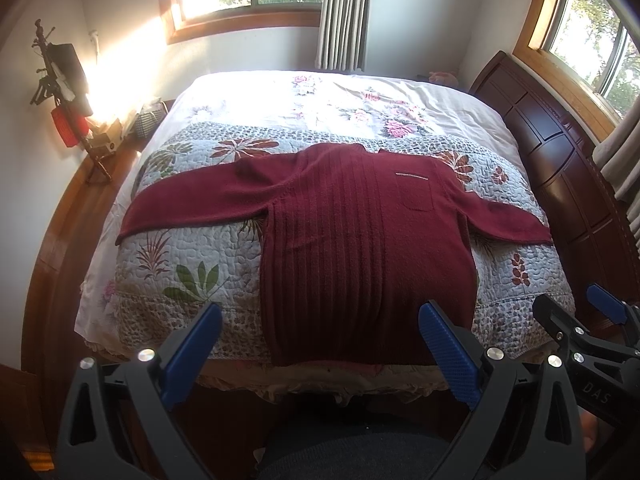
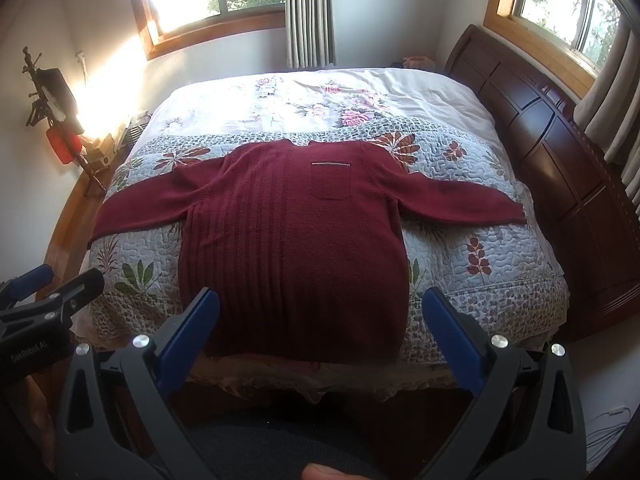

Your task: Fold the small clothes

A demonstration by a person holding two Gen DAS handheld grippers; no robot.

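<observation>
A dark red knitted sweater [image 1: 360, 232] [image 2: 292, 240] lies flat and face up on the bed, both sleeves spread out sideways, a chest pocket toward the right, its hem at the near edge. My left gripper [image 1: 320, 312] hovers in front of the hem, open and empty. My right gripper [image 2: 320, 296] hangs open and empty before the hem too, slightly to the right. Each gripper shows at the edge of the other's view: the right gripper [image 1: 568, 308], the left gripper [image 2: 68, 276].
A floral quilt [image 1: 192, 264] covers the bed over a white flowered sheet [image 1: 320, 96]. A dark wooden headboard [image 2: 560, 152] runs along the right. A wooden ledge with clutter and a stand [image 1: 68, 112] sits at the left wall. Windows and curtains are behind.
</observation>
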